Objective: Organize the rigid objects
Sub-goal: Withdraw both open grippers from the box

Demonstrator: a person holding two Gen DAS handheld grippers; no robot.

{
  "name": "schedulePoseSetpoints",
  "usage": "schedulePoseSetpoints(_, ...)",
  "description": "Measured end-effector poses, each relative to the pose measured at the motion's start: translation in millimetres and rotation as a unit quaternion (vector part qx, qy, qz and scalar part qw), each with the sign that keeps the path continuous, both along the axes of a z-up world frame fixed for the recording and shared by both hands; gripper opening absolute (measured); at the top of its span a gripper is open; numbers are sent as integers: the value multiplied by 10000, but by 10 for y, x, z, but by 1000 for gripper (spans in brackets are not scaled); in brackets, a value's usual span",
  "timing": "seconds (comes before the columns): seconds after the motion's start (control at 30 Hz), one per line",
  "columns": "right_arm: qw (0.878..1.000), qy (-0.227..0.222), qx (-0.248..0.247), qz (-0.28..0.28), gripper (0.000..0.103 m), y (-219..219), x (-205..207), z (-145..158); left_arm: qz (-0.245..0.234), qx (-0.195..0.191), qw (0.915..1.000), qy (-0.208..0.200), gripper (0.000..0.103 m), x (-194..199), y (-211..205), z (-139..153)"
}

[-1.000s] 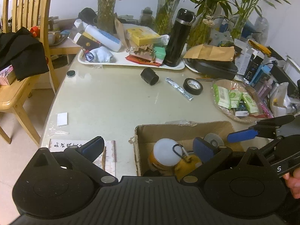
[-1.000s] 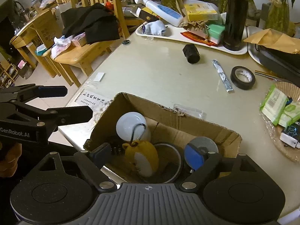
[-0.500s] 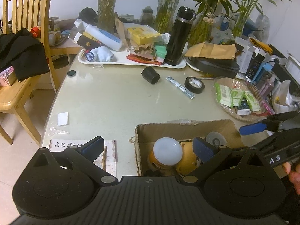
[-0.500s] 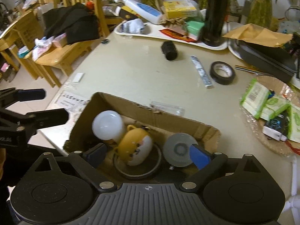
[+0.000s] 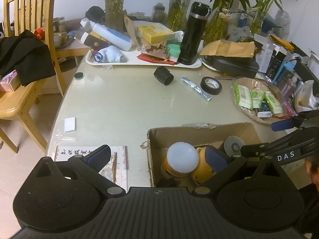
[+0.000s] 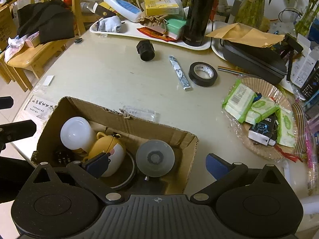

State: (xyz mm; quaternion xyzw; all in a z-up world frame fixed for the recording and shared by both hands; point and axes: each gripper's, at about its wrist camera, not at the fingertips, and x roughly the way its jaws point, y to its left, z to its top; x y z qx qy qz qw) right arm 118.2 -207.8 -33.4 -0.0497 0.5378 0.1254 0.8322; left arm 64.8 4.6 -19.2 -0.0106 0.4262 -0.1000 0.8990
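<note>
An open cardboard box (image 6: pixel 151 127) (image 5: pixel 199 133) stands at the near table edge. It holds a white bulb lamp (image 6: pixel 76 134) (image 5: pixel 182 157), a yellow animal-shaped toy (image 6: pixel 108 152) (image 5: pixel 201 171) and a grey disc (image 6: pixel 155 157) (image 5: pixel 234 144). A black cylinder (image 6: pixel 145 50) (image 5: pixel 163 75), a silver stick pack (image 6: pixel 180 72) (image 5: pixel 196 88) and a black tape roll (image 6: pixel 203 74) (image 5: pixel 211 83) lie loose further back. My left gripper (image 5: pixel 157 156) is open and empty over the box's left wall. My right gripper (image 6: pixel 157 164) is open and empty over the box's right part.
A white tray (image 5: pixel 131 62) with a black flask (image 5: pixel 193 33), bottles and boxes stands at the back. A wicker basket (image 6: pixel 265 117) of green packets is on the right. A booklet (image 5: pixel 117 159) lies near left; wooden chairs (image 5: pixel 22 45) stand beyond the left edge.
My right gripper has swung to the right over the box, and it has slid right in the left wrist view. My left gripper has stayed almost still.
</note>
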Motion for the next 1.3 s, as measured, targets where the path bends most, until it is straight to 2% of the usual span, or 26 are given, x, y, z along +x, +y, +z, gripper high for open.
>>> schedulePoseSetpoints(0.33,9992,-90,93,-387,103,-127,72,41,28,9,10000,-2,103,9,-5,-1)
schedulePoseSetpoints(0.67,9990,-146,237,-351,103,-130,94,48,-111,-93,9999,-8,103,1,-46,3)
schedulePoseSetpoints(0.93,9971,-300,434,-544,103,-235,165,93,-96,-214,9996,-165,103,-10,-41,48)
schedulePoseSetpoints(1.3,9961,-539,448,-543,103,-344,266,72,-232,-55,9989,-400,102,80,-85,161)
